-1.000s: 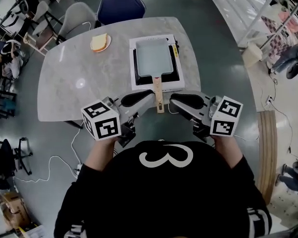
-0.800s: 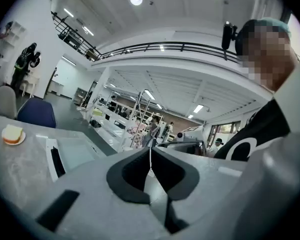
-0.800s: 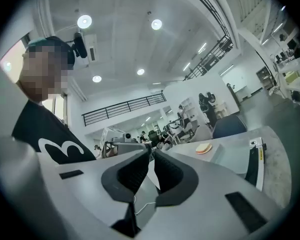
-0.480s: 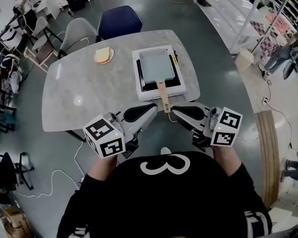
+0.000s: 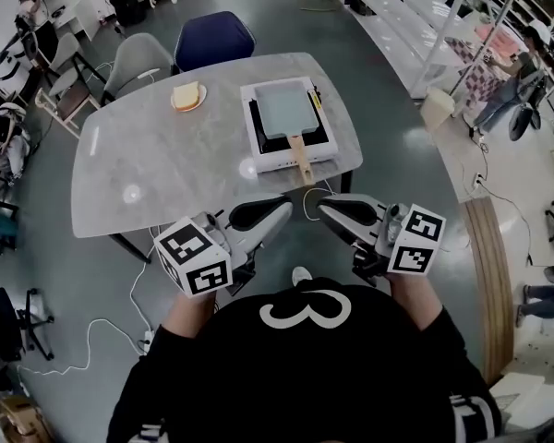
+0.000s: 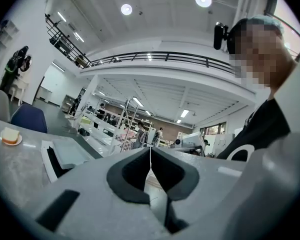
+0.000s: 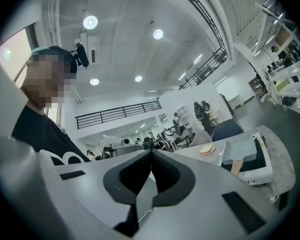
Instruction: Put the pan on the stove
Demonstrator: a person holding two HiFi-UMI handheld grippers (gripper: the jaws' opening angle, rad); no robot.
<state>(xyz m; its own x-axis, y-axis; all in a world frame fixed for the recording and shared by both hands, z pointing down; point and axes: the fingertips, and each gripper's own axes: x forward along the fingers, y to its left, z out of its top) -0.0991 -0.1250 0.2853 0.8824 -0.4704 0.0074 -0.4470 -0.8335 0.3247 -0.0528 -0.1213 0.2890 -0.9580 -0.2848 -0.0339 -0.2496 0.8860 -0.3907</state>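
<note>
Now looking down on a grey square pan [image 5: 286, 109], sat flat on the black top of the white stove [image 5: 258, 158], near the right end of the grey table [image 5: 166, 173]. Lying long-ways from the far side of the table to the near side, with the pan part far away and the wooden handle [image 5: 301, 153] pointing back at the person, tipped a little to the right in the head view. Reaching out over the stove's near white edge with that handle, close to the near edge of the table. Off to the left of the stove, a small plate [image 5: 177, 102] with bread [image 5: 186, 94] on it, well apart from the pan. Behind the table, a blue chair [image 5: 214, 37] and a grey chair [image 5: 140, 58]. Down close to the person's chest, the left gripper [image 5: 289, 207] and the right gripper [image 5: 321, 207], side by side, both aimed at the table but hanging just off its near edge, touching neither the pan nor the handle. Topped with a white cube [image 5: 194, 255] with black square marks on each one. Over in the left gripper view, black pads [image 6: 132, 176] squeezed tight together with nothing caught in them, and the pan and stove off at the left. Same story in the right gripper view: pads pressed closed on nothing, with the pan on the stove at the right and the handle end turned toward the camera.
</note>
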